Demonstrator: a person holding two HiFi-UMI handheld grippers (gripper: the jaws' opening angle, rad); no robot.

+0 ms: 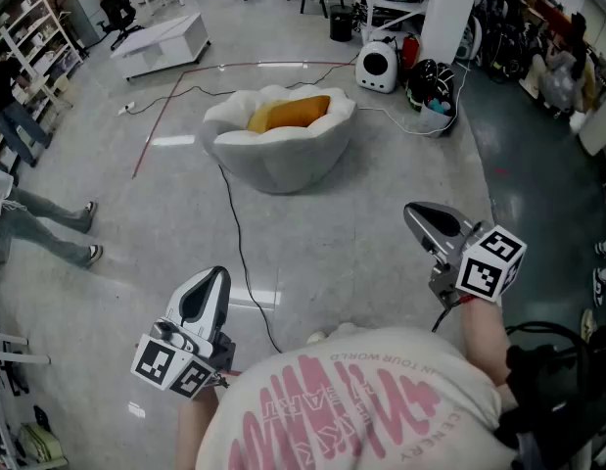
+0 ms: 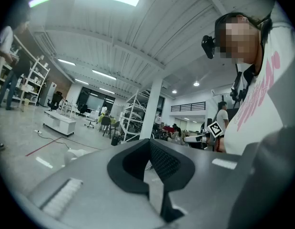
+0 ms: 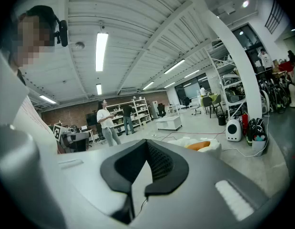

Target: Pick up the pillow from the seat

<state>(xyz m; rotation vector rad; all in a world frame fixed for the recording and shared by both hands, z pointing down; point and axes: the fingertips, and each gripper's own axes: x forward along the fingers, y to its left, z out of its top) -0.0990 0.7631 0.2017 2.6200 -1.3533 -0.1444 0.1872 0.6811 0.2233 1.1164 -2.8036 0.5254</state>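
An orange pillow (image 1: 288,113) lies in a white, shell-shaped seat (image 1: 278,155) on the grey floor ahead of me. Both grippers are held low and close to my body, well short of the seat. My left gripper (image 1: 212,280) points forward at the lower left, its jaws shut with nothing between them. My right gripper (image 1: 420,213) is at the right, also shut and empty. In the right gripper view the pillow (image 3: 200,145) and the seat (image 3: 215,146) show small beyond the closed jaws (image 3: 146,163). The left gripper view shows its closed jaws (image 2: 149,161) aimed across the hall.
A black cable (image 1: 239,253) runs over the floor from the seat toward me. A person's legs (image 1: 48,228) stand at the left. A low white table (image 1: 161,42) is behind the seat, with a white carrier (image 1: 378,67), bags and a pillar (image 1: 447,8) at the back right.
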